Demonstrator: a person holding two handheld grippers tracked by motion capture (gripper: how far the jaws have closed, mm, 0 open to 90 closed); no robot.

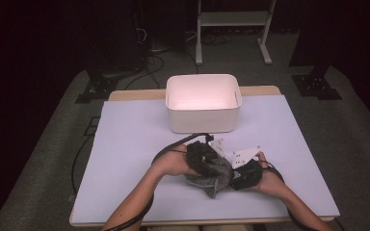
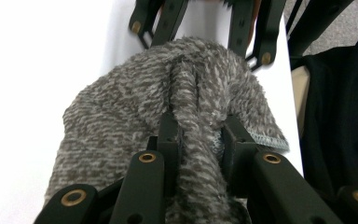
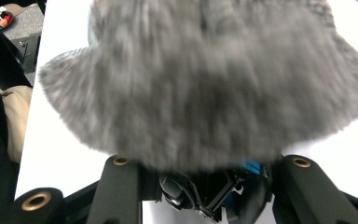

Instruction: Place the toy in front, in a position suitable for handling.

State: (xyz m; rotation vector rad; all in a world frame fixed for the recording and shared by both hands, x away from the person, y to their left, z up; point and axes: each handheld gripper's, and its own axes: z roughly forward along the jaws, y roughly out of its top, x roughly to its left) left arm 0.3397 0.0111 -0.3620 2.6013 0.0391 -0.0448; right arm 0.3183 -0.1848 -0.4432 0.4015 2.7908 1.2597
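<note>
Here the fuzzy grey-and-white knitted cloth [image 1: 209,174] lies bunched on the white table cover [image 1: 125,144], close to the near edge and well in front of the white rectangular plastic bin [image 1: 203,102], which stands apart from it at the far side. Both hands meet over the bundle, so in the high view most of its outline is covered by the hands and the grey three-cornered plates.

The left gripper [image 2: 199,133] is clamped on a raised fold of the cloth: in the left gripper view the two black jaws press a ridge of the knit between them, and a stitched hem shows at the right edge of the fabric. Beyond the cloth, the black jaw arms of the right gripper [image 2: 200,35] are cut off by the top of that view.

In the right gripper view the cloth [image 3: 205,84] is blurred and drapes over the jaws, hiding their tips. Whether the right gripper is pinching the fabric or standing apart beneath it cannot be told. At that view's left edge, dark clothing is partly cut off.
</note>
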